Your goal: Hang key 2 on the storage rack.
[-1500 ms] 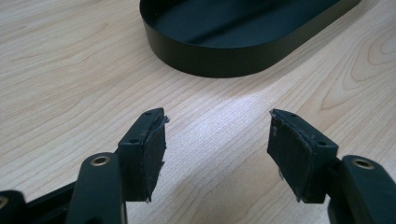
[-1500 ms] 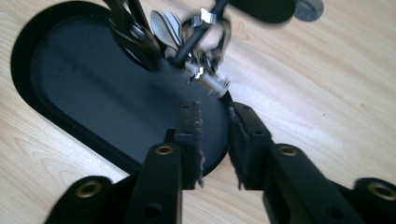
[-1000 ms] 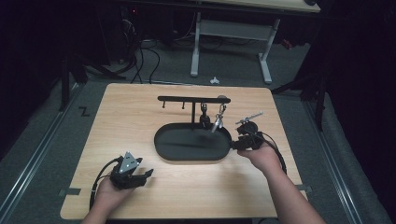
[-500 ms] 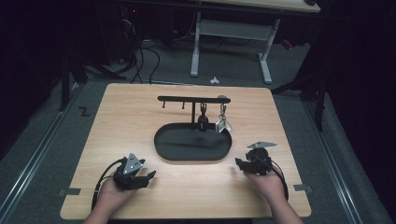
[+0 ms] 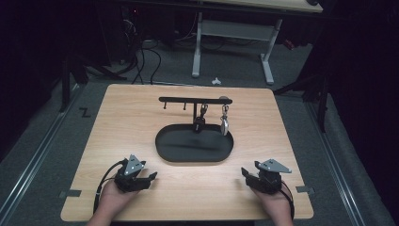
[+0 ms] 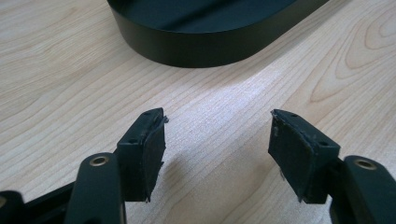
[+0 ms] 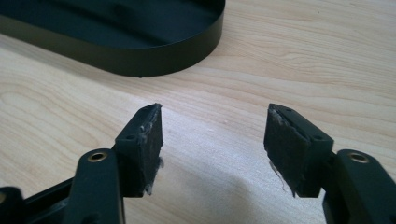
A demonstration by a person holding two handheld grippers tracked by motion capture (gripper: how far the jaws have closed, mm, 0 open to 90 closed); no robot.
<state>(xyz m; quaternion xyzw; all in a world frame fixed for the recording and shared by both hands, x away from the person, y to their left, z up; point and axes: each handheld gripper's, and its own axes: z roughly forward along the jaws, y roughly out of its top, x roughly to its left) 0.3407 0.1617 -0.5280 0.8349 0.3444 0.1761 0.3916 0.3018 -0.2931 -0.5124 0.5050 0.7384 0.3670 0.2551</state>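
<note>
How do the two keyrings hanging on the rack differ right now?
The dark keyring hangs nearer the rack's post; the silver keyring hangs nearer the right end of the bar.
The dark keyring's fob looks black and blocky; the silver keyring's looks pale, shiny and oval.
The dark keyring blends into the black tray behind it; the silver keyring stands out against it.
Both dangle straight down from the bar, over the tray's far edge.

Black oval tray (image 5: 174, 153) mid-tabletop (image 5: 117, 122) | key rack (image 5: 194, 100) behind, two keyrings (image 5: 224, 123) hanging | left tool (image 5: 151, 178), right tool (image 5: 245, 173) near front edge
</note>
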